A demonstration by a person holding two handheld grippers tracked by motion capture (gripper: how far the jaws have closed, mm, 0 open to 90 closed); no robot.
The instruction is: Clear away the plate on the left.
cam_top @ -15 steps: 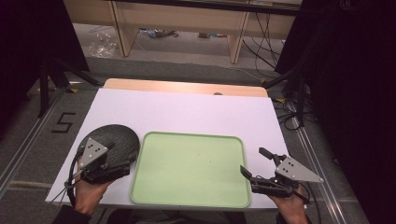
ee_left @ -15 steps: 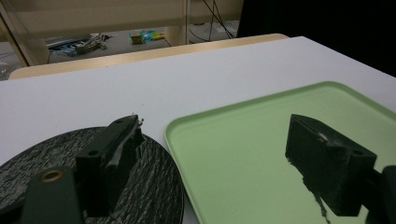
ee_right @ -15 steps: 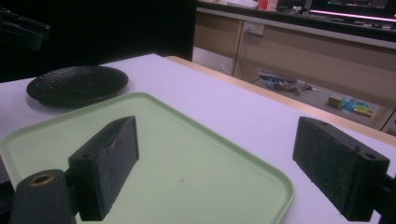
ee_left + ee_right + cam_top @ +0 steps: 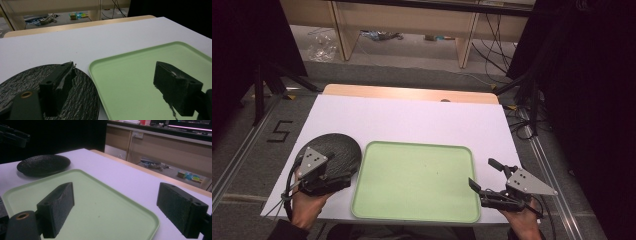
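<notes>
Gripper jaws on our left gripper (image 4: 343, 172) stand wide over the black plate (image 4: 339, 148), which sits on the white surface (image 4: 412, 120) just beside the green tray (image 4: 417, 180), while our right gripper (image 4: 482, 175) gapes empty.

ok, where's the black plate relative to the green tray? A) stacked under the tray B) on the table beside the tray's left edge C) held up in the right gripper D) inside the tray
B: the black plate lies flat on the white table just off the left rim of the green tray, and the left gripper hovers over it with open jaws.
</notes>
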